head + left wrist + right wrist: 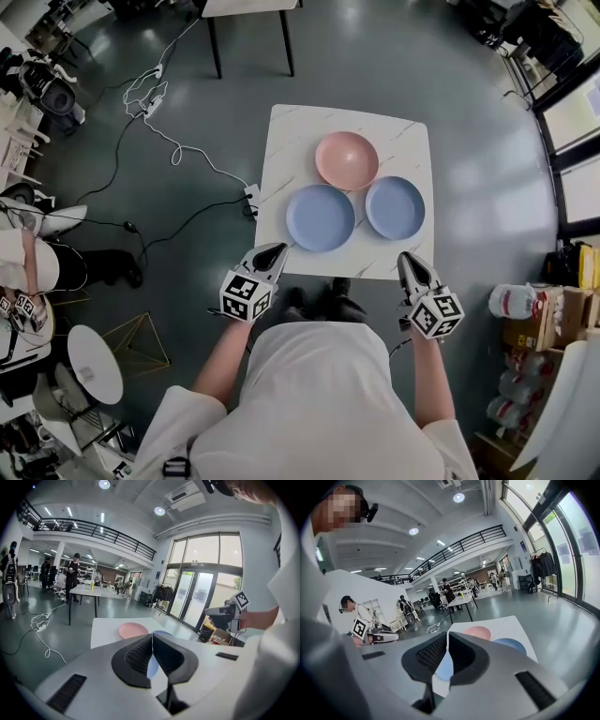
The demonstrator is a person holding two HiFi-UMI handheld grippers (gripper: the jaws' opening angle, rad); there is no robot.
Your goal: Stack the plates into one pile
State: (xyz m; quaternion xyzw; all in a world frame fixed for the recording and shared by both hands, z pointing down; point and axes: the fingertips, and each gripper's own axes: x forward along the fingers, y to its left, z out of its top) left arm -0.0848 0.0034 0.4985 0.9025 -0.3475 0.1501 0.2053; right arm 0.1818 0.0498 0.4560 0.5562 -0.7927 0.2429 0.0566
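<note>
My left gripper: jaws pressed together, nothing between them, touching nothing. My right gripper: same, jaws tight together, empty. Both held near my body, tips just at near edge of white table. On table, nearest me: left blue plate, right blue plate, side by side. Behind them: pink plate. All three flat, close together, not piled.

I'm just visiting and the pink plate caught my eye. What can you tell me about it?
The pink plate is round, shallow and empty, with a matte, plastic look. It lies flat, right way up, on the white marbled table, toward its far edge, close behind two blue plates; whether their rims touch is unclear.
</note>
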